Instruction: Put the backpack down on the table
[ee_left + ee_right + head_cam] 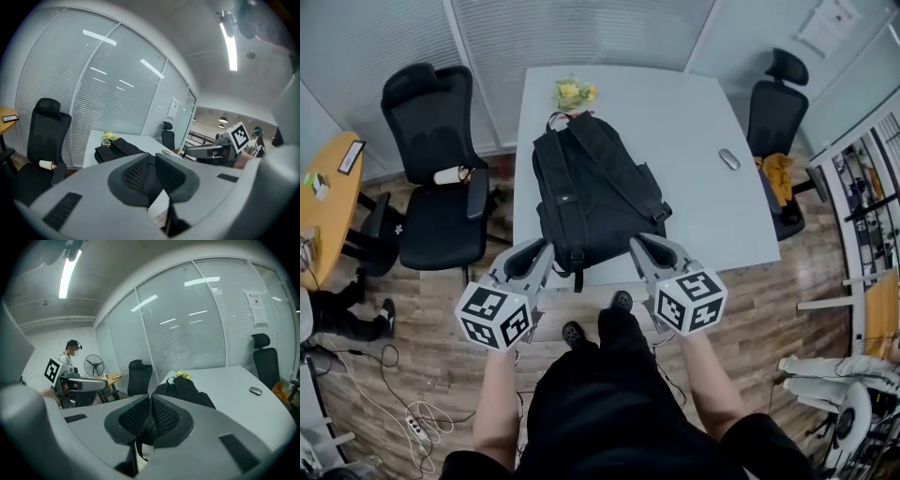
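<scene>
A black backpack lies flat on the white table, its bottom end at the near edge with a strap hanging over it. My left gripper hovers at the backpack's near left corner, and my right gripper at its near right corner. Neither touches the backpack. In the left gripper view the pads of the left gripper stand almost together with nothing between them, and the backpack lies beyond. In the right gripper view the right gripper is shut and empty, with the backpack ahead.
A yellow bundle sits at the table's far end and a grey mouse on its right side. Black office chairs stand to the left and right. A wooden desk is at far left. Cables lie on the floor.
</scene>
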The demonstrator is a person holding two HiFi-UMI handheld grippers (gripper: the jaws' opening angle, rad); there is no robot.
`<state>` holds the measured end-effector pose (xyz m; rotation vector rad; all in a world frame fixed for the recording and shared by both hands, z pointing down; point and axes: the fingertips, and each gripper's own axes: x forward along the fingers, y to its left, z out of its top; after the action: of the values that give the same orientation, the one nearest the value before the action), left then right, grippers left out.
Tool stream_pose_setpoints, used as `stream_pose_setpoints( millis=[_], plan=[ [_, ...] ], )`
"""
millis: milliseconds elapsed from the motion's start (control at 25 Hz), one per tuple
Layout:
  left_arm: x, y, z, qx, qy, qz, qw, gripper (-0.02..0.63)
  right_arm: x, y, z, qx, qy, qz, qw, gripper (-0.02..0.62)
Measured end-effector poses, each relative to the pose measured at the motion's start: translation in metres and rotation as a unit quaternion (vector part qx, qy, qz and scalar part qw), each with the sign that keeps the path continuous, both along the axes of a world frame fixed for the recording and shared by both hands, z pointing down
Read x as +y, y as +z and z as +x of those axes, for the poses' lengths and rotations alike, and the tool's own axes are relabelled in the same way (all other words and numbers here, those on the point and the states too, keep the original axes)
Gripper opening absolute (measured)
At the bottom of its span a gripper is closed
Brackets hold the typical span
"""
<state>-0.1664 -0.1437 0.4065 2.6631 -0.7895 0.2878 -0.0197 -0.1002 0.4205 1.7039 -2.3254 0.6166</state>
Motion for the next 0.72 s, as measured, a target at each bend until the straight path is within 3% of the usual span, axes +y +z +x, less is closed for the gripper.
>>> stream_pose_setpoints(
  millis=[280,720],
  plan=[
    [0.011,-0.006,-0.001,0.004,-0.007,0.006,0.9999,0.02,0.014,-0.018,-0.005,-0.001,-0.019,0.025,1.0,0.012],
    [0.028,-0.006,0.0,-0.001,-0.01,0.011,0.9999,-0.002,0.028,-0.019,-0.008,-0.003,-0.032,0.026,0.999,0.011]
  ],
)
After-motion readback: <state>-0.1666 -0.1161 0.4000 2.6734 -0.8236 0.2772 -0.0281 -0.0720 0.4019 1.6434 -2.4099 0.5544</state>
